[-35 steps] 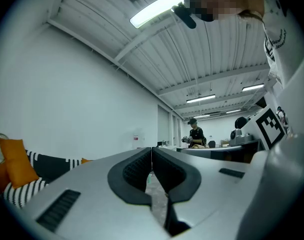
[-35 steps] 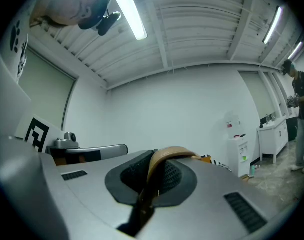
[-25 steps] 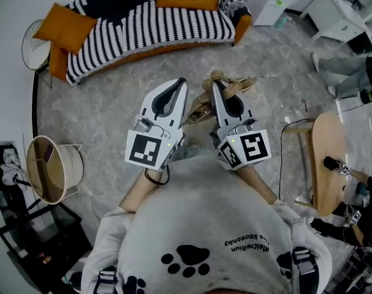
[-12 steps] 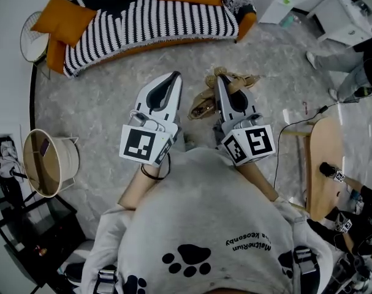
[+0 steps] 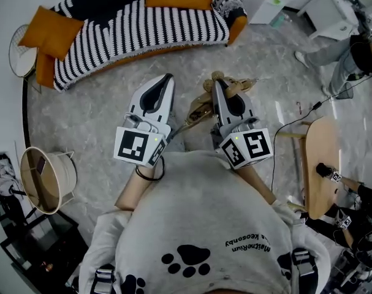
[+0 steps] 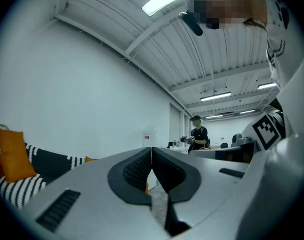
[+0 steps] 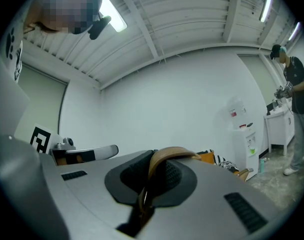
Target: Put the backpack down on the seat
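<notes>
Backpack (image 5: pixel 201 107): tan, leather-looking, lumpy in outline; hangs below the right gripper, showing between the two grippers, above the floor and on no seat
Strap (image 7: pixel 168 155): smooth brown band, arched into a loop over the right gripper's jaw tips
Right gripper (image 5: pixel 217 86): grey shell, ribbed black pads; jaws clenched on the strap; marker cube at its rear
Left gripper (image 5: pixel 168 78): same build; jaws pressed together with nothing between them; just beside the right gripper, tips level with it
Sofa (image 5: pixel 143 26): curved, under a black-and-white striped cover; lies ahead of both tips, well apart from them
Cushions (image 5: pixel 49 32): orange, square, soft; one at each end of the sofa
Basket (image 5: pixel 68 175): round, cream-walled; left of and behind the left gripper
Chair (image 5: pixel 317 164): pale wood, rounded seat; right of the right gripper
Floor (image 5: pixel 94 115): grey, marbled
</notes>
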`<action>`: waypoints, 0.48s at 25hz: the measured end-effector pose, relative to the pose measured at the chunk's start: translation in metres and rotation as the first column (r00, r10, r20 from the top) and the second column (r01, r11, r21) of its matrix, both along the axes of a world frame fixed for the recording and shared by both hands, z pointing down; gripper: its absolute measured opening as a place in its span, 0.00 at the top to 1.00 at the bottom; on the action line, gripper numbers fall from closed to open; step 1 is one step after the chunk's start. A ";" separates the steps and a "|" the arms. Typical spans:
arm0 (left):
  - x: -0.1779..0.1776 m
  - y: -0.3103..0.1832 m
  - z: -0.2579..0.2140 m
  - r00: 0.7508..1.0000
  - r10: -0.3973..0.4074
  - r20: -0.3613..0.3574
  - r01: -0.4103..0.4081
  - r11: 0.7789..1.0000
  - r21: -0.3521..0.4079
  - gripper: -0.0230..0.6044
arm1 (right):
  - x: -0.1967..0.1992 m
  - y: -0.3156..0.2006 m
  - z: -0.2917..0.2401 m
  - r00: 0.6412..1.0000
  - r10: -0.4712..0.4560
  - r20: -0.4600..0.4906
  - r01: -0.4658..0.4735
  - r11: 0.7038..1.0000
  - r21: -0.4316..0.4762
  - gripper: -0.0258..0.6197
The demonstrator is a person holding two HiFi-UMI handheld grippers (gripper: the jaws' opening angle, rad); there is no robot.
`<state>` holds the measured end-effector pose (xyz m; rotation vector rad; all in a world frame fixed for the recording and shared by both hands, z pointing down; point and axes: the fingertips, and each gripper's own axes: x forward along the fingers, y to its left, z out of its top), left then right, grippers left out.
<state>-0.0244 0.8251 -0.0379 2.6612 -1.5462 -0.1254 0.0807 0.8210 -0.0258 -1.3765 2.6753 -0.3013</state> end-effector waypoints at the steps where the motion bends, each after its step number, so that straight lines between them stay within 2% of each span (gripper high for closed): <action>1: -0.001 -0.009 0.001 1.000 0.006 0.001 -0.006 1.000 -0.002 0.93 | -0.001 -0.009 -0.001 1.000 0.004 0.000 -0.004 1.000 0.004 0.91; 7: -0.005 -0.074 0.006 0.998 0.059 0.003 -0.059 0.998 -0.017 0.93 | -0.009 -0.071 0.003 0.999 0.044 0.006 -0.044 0.999 -0.010 0.91; 12: -0.017 -0.131 -0.003 0.990 0.136 0.027 -0.136 0.991 -0.004 0.93 | -0.027 -0.125 -0.002 0.996 0.092 0.019 -0.092 0.996 -0.005 0.91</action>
